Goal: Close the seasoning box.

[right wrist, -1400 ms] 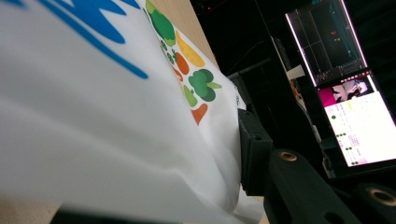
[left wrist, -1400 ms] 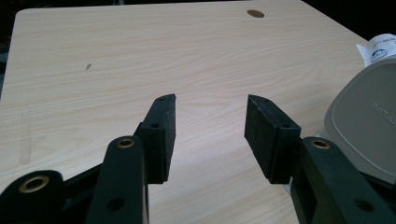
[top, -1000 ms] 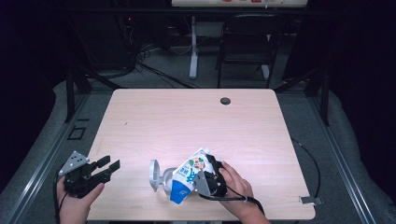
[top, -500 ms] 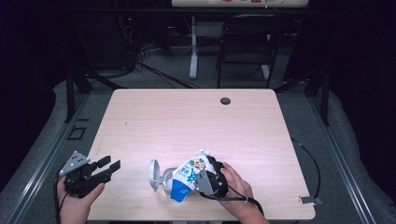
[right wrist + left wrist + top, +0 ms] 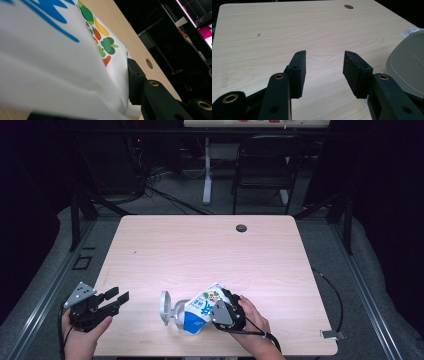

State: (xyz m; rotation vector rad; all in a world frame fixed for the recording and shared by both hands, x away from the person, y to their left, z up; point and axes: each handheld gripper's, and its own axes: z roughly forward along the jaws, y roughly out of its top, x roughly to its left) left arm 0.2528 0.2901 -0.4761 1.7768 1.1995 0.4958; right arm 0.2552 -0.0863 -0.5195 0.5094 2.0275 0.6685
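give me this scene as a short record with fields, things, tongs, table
surface: light wooden table with a dark round hole near its far edge
main item: white soft pouch printed with blue shapes and vegetables, lying near the front edge
beside it: grey metal container with a round lid, touching the pouch's left end
right tongs: closed on the pouch
left tongs: open, nothing between the jaws, at the table's front left edge
behind table: black chair
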